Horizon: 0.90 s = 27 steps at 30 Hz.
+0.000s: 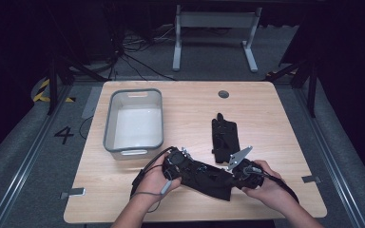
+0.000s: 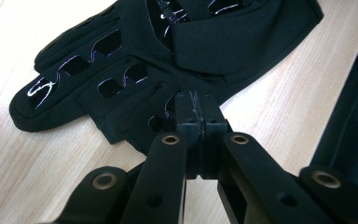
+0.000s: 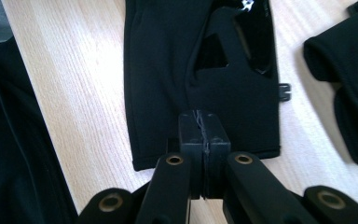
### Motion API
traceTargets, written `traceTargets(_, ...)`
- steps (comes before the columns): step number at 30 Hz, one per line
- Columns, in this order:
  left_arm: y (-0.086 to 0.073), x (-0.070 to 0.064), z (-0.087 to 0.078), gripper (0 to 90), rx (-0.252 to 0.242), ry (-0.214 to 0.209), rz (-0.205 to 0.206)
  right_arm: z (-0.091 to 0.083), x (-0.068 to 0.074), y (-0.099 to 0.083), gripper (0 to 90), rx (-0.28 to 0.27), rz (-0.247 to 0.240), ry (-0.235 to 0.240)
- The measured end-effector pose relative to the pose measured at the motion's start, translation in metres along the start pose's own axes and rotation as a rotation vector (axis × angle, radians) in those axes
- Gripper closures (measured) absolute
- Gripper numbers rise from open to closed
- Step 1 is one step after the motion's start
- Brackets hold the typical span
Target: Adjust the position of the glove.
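Both my grippers, left (image 2: 198, 122) and right (image 3: 203, 135), pinched closed on one glove (image 1: 208, 178); thin fabric could slip free if tugged unevenly.

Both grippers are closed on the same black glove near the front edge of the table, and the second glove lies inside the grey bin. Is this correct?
Not quite. The second glove is not in the grey bin; the high view shows it lying on the bare table, to the right of the bin. The rest holds: the left gripper and right gripper are both shut on the near glove.
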<state>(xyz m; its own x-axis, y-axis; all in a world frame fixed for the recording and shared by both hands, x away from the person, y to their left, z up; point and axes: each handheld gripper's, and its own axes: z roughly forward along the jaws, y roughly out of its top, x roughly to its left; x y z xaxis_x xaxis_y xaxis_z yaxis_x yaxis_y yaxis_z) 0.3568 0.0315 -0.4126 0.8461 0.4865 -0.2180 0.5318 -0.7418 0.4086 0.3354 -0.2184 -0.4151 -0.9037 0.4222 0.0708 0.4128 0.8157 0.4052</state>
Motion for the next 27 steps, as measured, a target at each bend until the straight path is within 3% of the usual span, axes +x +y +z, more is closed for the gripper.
traceTargets(3,0.0,0.001,0.003,89.9,-0.006,0.001,-0.016,0.003,0.001,0.0,90.0,0.004,0.006,0.003)
traceTargets(9,0.002,0.004,0.014,89.9,0.038,-0.008,-0.01,0.007,0.002,-0.001,89.9,-0.005,0.009,0.01)
traceTargets(18,0.003,0.004,0.025,90.0,0.084,-0.021,-0.012,0.014,-0.004,-0.003,89.9,0.03,0.02,0.005)
traceTargets(27,0.007,-0.009,0.031,89.9,0.122,-0.07,0.016,0.011,-0.01,-0.008,89.9,0.052,0.045,0.011)
